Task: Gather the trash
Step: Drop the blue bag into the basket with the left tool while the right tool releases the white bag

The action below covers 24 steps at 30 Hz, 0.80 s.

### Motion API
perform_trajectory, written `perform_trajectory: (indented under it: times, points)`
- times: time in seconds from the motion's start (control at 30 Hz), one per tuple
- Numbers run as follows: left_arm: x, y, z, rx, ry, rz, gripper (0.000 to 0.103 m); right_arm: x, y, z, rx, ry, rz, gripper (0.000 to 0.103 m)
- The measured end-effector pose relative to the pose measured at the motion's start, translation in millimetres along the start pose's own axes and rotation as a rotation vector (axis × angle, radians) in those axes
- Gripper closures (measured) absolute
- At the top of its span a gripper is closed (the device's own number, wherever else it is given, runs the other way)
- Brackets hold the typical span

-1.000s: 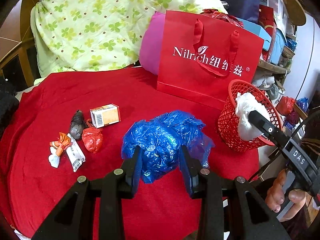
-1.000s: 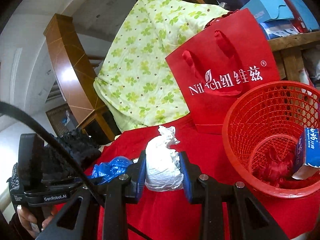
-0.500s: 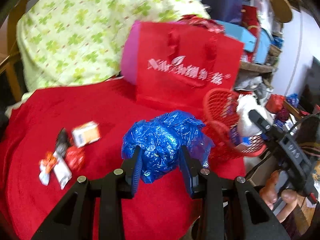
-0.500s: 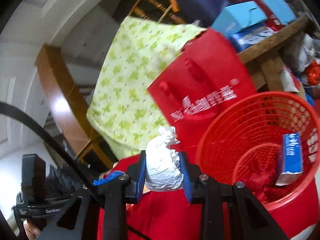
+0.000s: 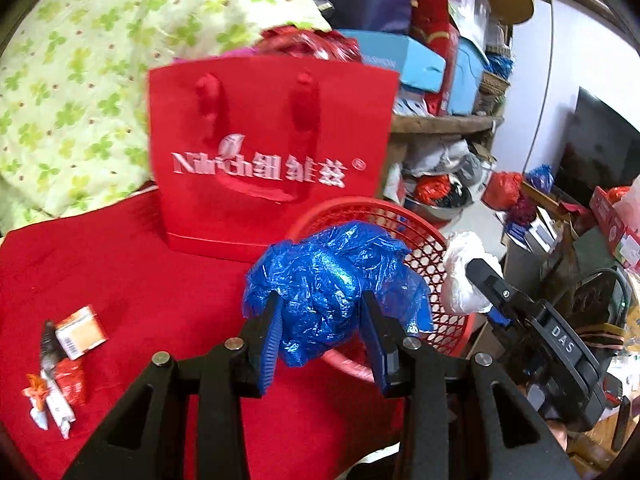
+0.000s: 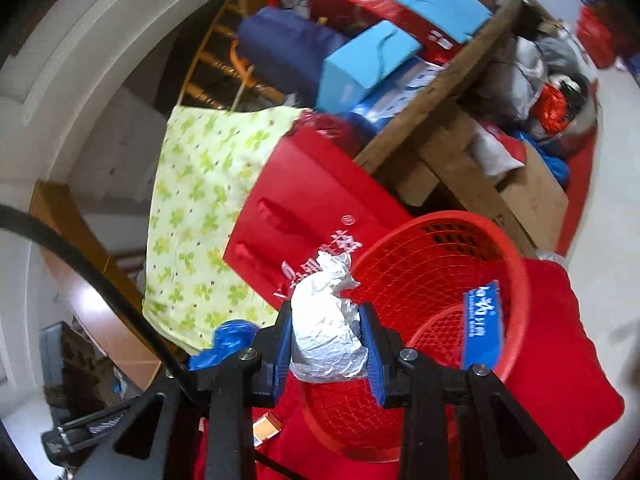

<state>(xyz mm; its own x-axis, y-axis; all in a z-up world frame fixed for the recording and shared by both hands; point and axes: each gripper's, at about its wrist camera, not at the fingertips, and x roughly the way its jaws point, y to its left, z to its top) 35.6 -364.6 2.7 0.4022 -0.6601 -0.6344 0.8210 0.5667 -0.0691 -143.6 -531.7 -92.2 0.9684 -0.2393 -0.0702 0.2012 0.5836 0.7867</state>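
My left gripper (image 5: 322,334) is shut on a crumpled blue plastic bag (image 5: 328,280) and holds it in front of the near rim of the red mesh basket (image 5: 430,240). My right gripper (image 6: 328,354) is shut on a crumpled white wad (image 6: 326,328) and holds it over the basket's left rim (image 6: 516,256). The wad also shows in the left wrist view (image 5: 460,276), at the basket's right side. A blue carton (image 6: 482,316) lies inside the basket. The blue bag shows at the left in the right wrist view (image 6: 224,340).
A red paper gift bag (image 5: 272,152) stands behind the basket on the red cloth (image 5: 120,264). A small orange box (image 5: 80,332) and several wrappers (image 5: 56,392) lie at the left. A green-patterned quilt (image 5: 80,60) is behind. Cluttered shelves (image 5: 444,120) stand at the right.
Both grippers have swung right toward the basket, each still holding its load. The blue bag now hangs in front of the basket's rim and the white wad is over its edge.
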Motion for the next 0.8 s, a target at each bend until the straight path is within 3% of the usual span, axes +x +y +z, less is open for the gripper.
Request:
perform_trajectory:
  times: [0.1, 0.2, 0.27, 0.3, 0.33, 0.47, 0.53, 0.63, 0.73, 0.8]
  points:
    - [23.2, -12.4, 2.5, 0.020, 0.033, -0.001, 0.063, -0.1, -7.7, 1.2, 0.018, 0.017, -0.022, 0.067]
    - [36.4, -19.0, 0.1, 0.035, 0.055, -0.005, 0.056, 2.4, -14.2, 2.1, 0.036, 0.040, -0.039, 0.065]
    - [44.4, -22.5, -1.7, 0.049, 0.063, 0.015, 0.042, 2.1, -17.3, 1.0, 0.045, 0.051, -0.055, 0.060]
    - [46.3, -23.7, -2.2, 0.055, 0.058, 0.027, 0.041, 2.0, -19.8, 0.8, 0.059, 0.057, -0.059, 0.041]
    - [47.9, -24.4, -2.6, 0.063, 0.054, 0.035, 0.041, 1.5, -22.0, 0.7, 0.075, 0.057, -0.056, 0.030]
    - [46.8, -16.2, -3.4, 0.068, 0.030, 0.074, 0.041, -10.7, -25.1, 4.7, 0.072, -0.005, -0.061, 0.030]
    - [47.0, -2.9, -3.2, 0.032, 0.022, 0.105, 0.040, -26.3, -27.3, 8.7, 0.080, -0.095, -0.071, 0.030]
    - [53.0, 17.3, -6.4, -0.043, 0.041, 0.140, 0.033, -48.4, -39.4, 11.9, 0.133, -0.235, -0.156, 0.030]
    - [67.5, 33.9, -14.6, -0.113, 0.102, 0.134, 0.033, -35.5, -71.5, 11.2, 0.290, -0.150, -0.202, 0.030]
    - [75.6, 40.3, -18.8, -0.160, 0.133, 0.090, 0.033, -25.7, -90.3, 7.1, 0.388, -0.093, -0.209, 0.030]
